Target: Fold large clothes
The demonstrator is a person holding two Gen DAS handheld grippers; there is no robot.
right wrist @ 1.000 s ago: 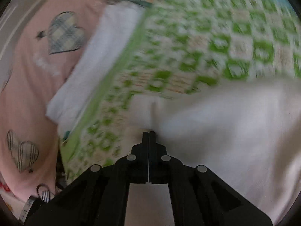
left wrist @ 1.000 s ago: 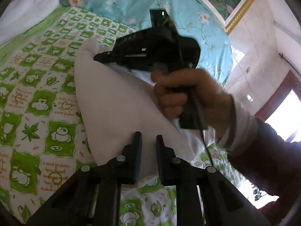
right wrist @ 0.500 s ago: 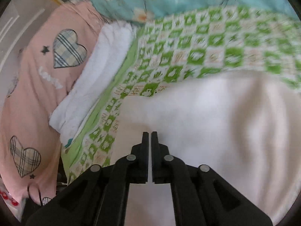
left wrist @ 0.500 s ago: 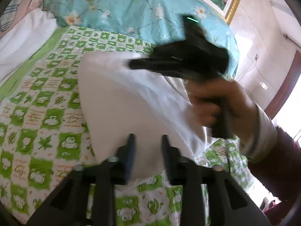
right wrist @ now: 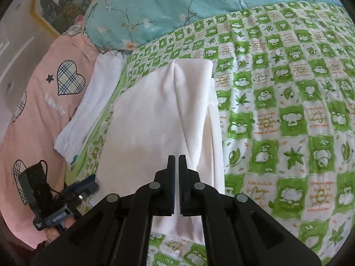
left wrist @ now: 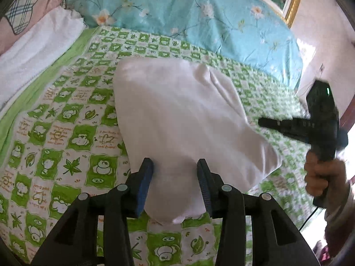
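Note:
A white garment [left wrist: 177, 115] lies folded in a long bundle on the green checked bedsheet [left wrist: 66, 133]. My left gripper [left wrist: 175, 166] hovers over its near end. Its jaws are opening, the cloth lies between and below the blue pads [left wrist: 145, 177], and they do not press on it. In the right wrist view the same garment [right wrist: 155, 115] stretches away from my right gripper [right wrist: 176, 157], which is shut with nothing between its fingers. The right gripper [left wrist: 263, 122] shows blurred in a hand [left wrist: 321, 175] at the right. The left gripper [right wrist: 89, 184] appears at the lower left.
A turquoise floral quilt [left wrist: 188, 17] lies across the head of the bed. A folded white towel [left wrist: 37, 51] lies to the left of the garment, beside pink bedding with plaid hearts [right wrist: 44, 102]. A gold-framed picture [left wrist: 292, 2] hangs on the wall.
The right gripper has let go of the cloth and swung away to the right. The left jaws have spread apart. The garment now lies flat on the bed.

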